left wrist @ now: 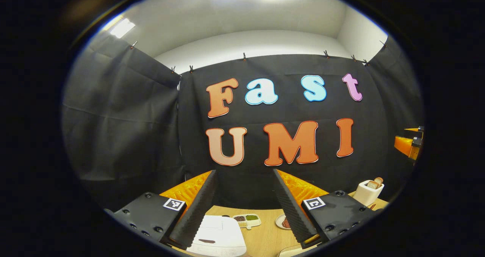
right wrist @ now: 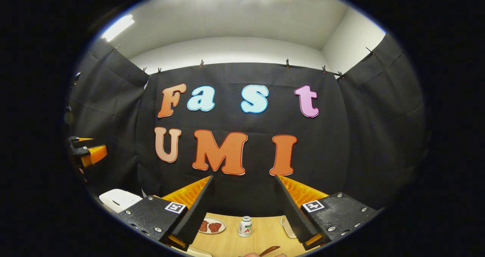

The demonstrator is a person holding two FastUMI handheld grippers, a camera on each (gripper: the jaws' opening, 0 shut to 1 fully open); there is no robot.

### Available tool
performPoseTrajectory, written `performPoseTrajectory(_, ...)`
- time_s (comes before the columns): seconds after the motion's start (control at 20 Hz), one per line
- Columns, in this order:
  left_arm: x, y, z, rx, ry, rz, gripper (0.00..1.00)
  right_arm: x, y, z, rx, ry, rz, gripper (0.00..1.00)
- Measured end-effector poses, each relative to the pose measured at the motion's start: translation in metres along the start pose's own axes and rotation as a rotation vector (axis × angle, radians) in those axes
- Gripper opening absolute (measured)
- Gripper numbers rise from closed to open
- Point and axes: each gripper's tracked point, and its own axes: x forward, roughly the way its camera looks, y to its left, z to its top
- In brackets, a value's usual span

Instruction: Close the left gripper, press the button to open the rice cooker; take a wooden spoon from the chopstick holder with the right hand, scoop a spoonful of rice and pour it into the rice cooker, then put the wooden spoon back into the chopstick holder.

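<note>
The white rice cooker (left wrist: 218, 236) sits low in the left gripper view with its lid down, just below and between the fingers of my left gripper (left wrist: 244, 173), which stands open and empty above the table. A white chopstick holder (left wrist: 368, 191) with wooden handles (left wrist: 376, 182) sticking out stands at the right. In the right gripper view my right gripper (right wrist: 244, 178) is open and empty, held high over the wooden table (right wrist: 231, 242). The rice cooker (right wrist: 118, 199) shows at its far left. A brown wooden piece (right wrist: 269, 250) lies at the bottom edge.
A small divided tray of grains (left wrist: 247, 220) and a small plate (left wrist: 283, 222) lie behind the cooker. A plate with red pieces (right wrist: 212, 225), a small white bottle (right wrist: 245, 226) and a white dish (right wrist: 287, 226) sit on the table. The black cloth wall stands close behind.
</note>
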Motion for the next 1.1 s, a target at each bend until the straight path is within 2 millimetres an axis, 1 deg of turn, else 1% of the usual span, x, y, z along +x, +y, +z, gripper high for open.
performPoseTrajectory(0.15, 0.003, 0.006, 0.001, 0.001, 0.004, 0.003, 1.00, -0.004, -0.006, -0.001, -0.004, 0.005, -0.013, 0.96)
performPoseTrajectory(0.3, 0.008, 0.023, 0.009, -0.004, 0.001, 0.031, 1.00, -0.005, -0.014, -0.004, -0.016, 0.013, -0.036, 0.96)
performPoseTrajectory(0.35, 0.011, 0.030, 0.012, -0.010, 0.000, 0.042, 0.94, -0.007, -0.016, -0.005, -0.022, 0.016, -0.044, 0.96)
performPoseTrajectory(0.4, 0.013, 0.036, 0.014, -0.016, -0.006, 0.049, 0.94, -0.008, -0.018, -0.006, -0.024, 0.019, -0.054, 0.96)
performPoseTrajectory(0.45, 0.011, 0.046, 0.016, -0.011, -0.008, 0.068, 0.94, -0.009, -0.021, -0.008, -0.023, 0.023, -0.061, 0.96)
performPoseTrajectory(0.5, 0.014, 0.054, 0.012, 0.006, 0.002, 0.080, 0.94, -0.010, -0.021, -0.009, -0.019, 0.026, -0.066, 0.96)
performPoseTrajectory(0.6, 0.015, 0.057, -0.001, 0.022, 0.036, 0.080, 0.60, -0.010, -0.022, -0.011, -0.021, 0.032, -0.076, 0.96)
performPoseTrajectory(0.65, 0.016, 0.064, -0.006, 0.015, 0.048, 0.109, 0.43, -0.012, -0.024, -0.013, -0.027, 0.035, -0.082, 0.96)
performPoseTrajectory(0.7, 0.018, 0.061, -0.011, -0.002, 0.066, 0.095, 0.26, -0.012, -0.026, -0.015, -0.034, 0.039, -0.087, 0.96)
performPoseTrajectory(0.75, 0.014, 0.057, -0.017, -0.004, 0.087, 0.081, 0.10, -0.013, -0.027, -0.016, -0.038, 0.043, -0.095, 0.96)
performPoseTrajectory(0.85, 0.020, 0.060, -0.037, 0.005, 0.156, 0.073, 0.10, -0.015, -0.027, -0.019, -0.042, 0.052, -0.103, 0.96)
performPoseTrajectory(0.9, 0.022, 0.058, -0.050, 0.011, 0.199, 0.065, 0.10, -0.016, -0.028, -0.021, -0.043, 0.057, -0.105, 0.96)
performPoseTrajectory(0.95, 0.025, 0.060, -0.063, 0.016, 0.243, 0.069, 0.10, -0.017, -0.027, -0.023, -0.046, 0.060, -0.106, 0.96)
performPoseTrajectory(1.1, 0.025, 0.066, -0.114, -0.017, 0.418, 0.058, 0.10, -0.019, -0.027, -0.033, -0.051, 0.081, -0.112, 0.96)
